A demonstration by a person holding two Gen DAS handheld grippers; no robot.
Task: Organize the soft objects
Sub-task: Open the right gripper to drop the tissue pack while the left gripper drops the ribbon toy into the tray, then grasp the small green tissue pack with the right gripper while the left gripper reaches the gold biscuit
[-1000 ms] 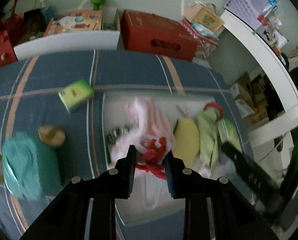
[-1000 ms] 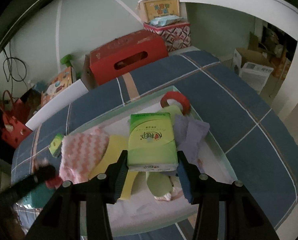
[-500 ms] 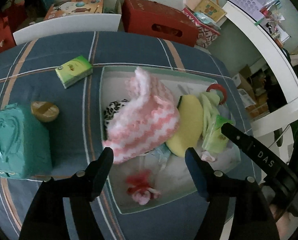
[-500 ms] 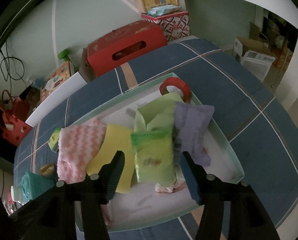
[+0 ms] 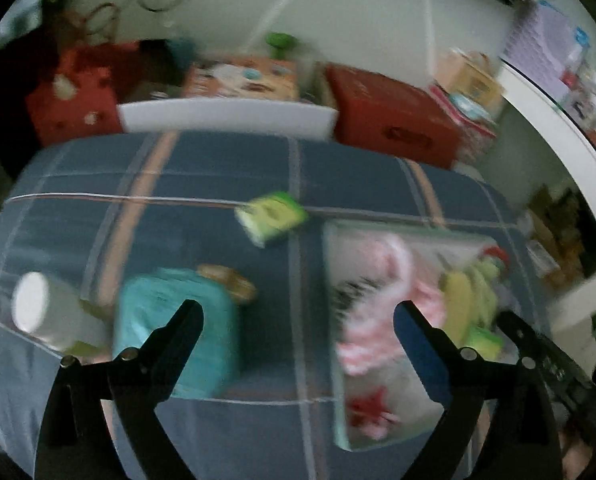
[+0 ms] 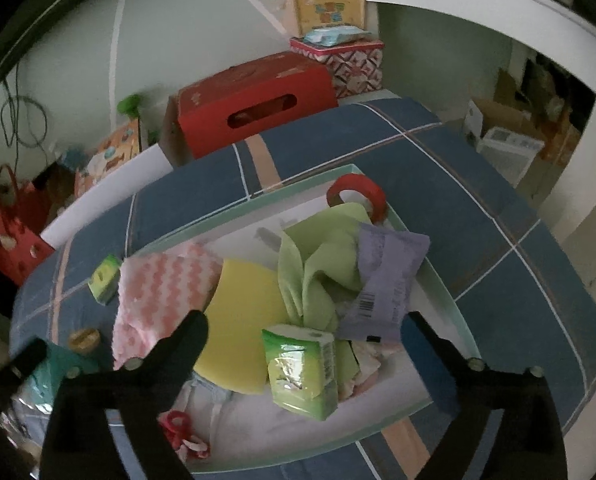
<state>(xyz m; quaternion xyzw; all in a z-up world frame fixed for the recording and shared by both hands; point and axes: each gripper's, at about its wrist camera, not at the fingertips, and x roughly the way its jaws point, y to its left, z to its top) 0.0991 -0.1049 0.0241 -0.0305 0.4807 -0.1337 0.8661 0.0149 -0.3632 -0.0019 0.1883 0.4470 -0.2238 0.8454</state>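
Right gripper (image 6: 303, 330) — jaws spread wide, having just been opening; nothing gripped, pads clear of everything. Green tissue pack (image 6: 301, 368) stands released in the gap between the fingers, at about 6 o'clock from the gripper's midpoint, inside the pale tray (image 6: 443, 280).

Tray contents, by clock from the tissue pack: yellow sponge (image 6: 242, 316) at 10, touching it; pink-and-white zigzag cloth (image 6: 162, 284) at 10, beyond the sponge; light green cloth (image 6: 317, 260) at 12; lavender packet (image 6: 385, 276) at 1; red tape ring (image 6: 355, 192) at 12, by the far rim; small red-and-pink item (image 6: 180, 432) at 8.

Left gripper (image 5: 298, 320) — jaws likewise wide, just been opening, empty. View blurred. It hangs over the blue plaid cover (image 5: 218, 176); teal pack (image 5: 178, 332) at 9 o'clock behind the left finger, small green pack (image 5: 272, 216) at 12, tray edge (image 5: 331, 272) at 3.
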